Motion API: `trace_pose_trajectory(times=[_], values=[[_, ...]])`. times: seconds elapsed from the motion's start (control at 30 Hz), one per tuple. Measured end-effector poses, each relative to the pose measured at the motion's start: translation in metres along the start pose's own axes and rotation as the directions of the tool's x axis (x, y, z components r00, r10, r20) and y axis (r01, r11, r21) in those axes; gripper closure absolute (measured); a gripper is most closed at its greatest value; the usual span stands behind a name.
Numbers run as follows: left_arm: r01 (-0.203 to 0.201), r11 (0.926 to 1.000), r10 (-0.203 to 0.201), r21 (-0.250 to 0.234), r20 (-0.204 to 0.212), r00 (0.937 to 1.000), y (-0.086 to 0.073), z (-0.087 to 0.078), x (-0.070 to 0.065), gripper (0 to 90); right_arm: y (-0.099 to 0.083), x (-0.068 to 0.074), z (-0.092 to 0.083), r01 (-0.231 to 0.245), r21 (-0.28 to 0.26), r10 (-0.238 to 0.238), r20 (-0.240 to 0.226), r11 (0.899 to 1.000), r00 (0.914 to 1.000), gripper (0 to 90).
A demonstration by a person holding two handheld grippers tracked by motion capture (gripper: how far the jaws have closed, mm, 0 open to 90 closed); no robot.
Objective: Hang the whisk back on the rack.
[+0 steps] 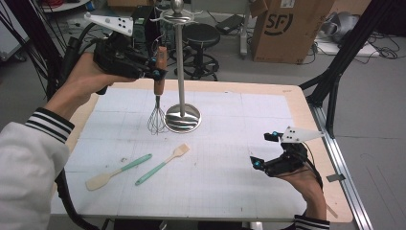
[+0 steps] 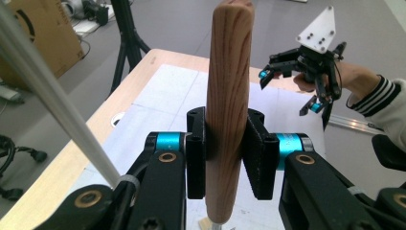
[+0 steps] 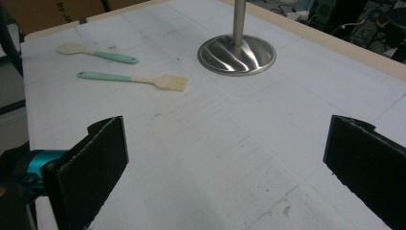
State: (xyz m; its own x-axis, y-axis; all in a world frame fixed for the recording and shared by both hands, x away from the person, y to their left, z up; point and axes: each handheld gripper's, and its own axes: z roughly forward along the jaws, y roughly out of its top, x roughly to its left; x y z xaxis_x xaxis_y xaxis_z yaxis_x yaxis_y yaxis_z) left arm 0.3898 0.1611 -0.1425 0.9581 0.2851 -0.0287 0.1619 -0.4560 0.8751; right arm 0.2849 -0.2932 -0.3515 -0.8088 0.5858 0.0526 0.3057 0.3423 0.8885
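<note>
Whisk [image 1: 157,103] clamped by left hand-held gripper [image 1: 154,67]; right hand-held gripper [image 1: 266,150] gapes empty; carton [image 1: 287,28] reads "SF".

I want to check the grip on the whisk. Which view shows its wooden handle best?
The left gripper view: the wooden handle stands close and upright, clamped between the left tongs. The high view shows it small, with the wire head hanging beside the stand. The right gripper view adds nothing on it.

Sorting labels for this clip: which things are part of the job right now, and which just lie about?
In use: whisk, clamped by its wooden handle in the left gripper; steel stand beside it.

Lying about: spatula, brush, flat on the mat; right gripper open, idle; cardboard box behind.
</note>
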Motion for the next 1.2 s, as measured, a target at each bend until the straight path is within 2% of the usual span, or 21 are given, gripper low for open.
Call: trace_pose_trajectory(times=[0.03, 0.27, 0.33, 0.47, 0.6, 0.77, 1.0, 1.2], values=[[0.007, 1.0000, -0.007, 0.002, -0.006, 1.0000, 0.001, 0.000, 0.002, 73.0, -0.002, 0.000, 0.001, -0.013, -0.005, 0.013, -0.008, 1.000, 0.9999, 0.1], [0.012, 0.9999, -0.012, 0.012, -0.017, 0.9998, 0.011, -0.002, 0.012, 72.9, -0.007, 0.000, 0.002, -0.003, -0.017, 0.003, -0.002, 1.000, 1.0000, 0.1], [0.010, 0.9996, -0.010, 0.026, -0.021, 0.9997, 0.014, -0.001, 0.015, 72.9, -0.007, -0.001, 0.000, -0.005, -0.032, 0.005, -0.006, 0.999, 1.0000, 0.1], [0.005, 0.9998, -0.004, 0.021, -0.021, 0.9998, 0.020, 0.004, 0.021, 72.9, -0.007, 0.000, -0.001, -0.006, -0.042, 0.005, -0.005, 0.999, 1.0000, 0.1], [0.007, 0.9993, -0.005, 0.037, -0.029, 0.9996, 0.024, 0.010, 0.028, 72.9, -0.007, 0.001, 0.000, 0.006, -0.036, -0.006, -0.001, 0.999, 1.0000, 0.1], [0.017, 0.9994, -0.016, 0.030, -0.026, 0.9995, 0.031, 0.015, 0.034, 72.9, -0.006, 0.001, -0.001, 0.011, -0.057, -0.011, -0.002, 0.998, 0.9999, 0.1], [0.042, 0.9989, -0.041, 0.021, -0.047, 0.9981, 0.034, 0.014, 0.044, 72.9, -0.005, 0.000, 0.000, 0.013, -0.059, -0.014, -0.001, 0.998, 0.9999, 0.1], [0.055, 0.9981, -0.054, 0.028, -0.045, 0.9975, 0.034, 0.017, 0.047, 72.9, -0.005, 0.000, 0.000, 0.016, -0.061, -0.016, -0.003, 0.998, 0.9999, 0.1]])
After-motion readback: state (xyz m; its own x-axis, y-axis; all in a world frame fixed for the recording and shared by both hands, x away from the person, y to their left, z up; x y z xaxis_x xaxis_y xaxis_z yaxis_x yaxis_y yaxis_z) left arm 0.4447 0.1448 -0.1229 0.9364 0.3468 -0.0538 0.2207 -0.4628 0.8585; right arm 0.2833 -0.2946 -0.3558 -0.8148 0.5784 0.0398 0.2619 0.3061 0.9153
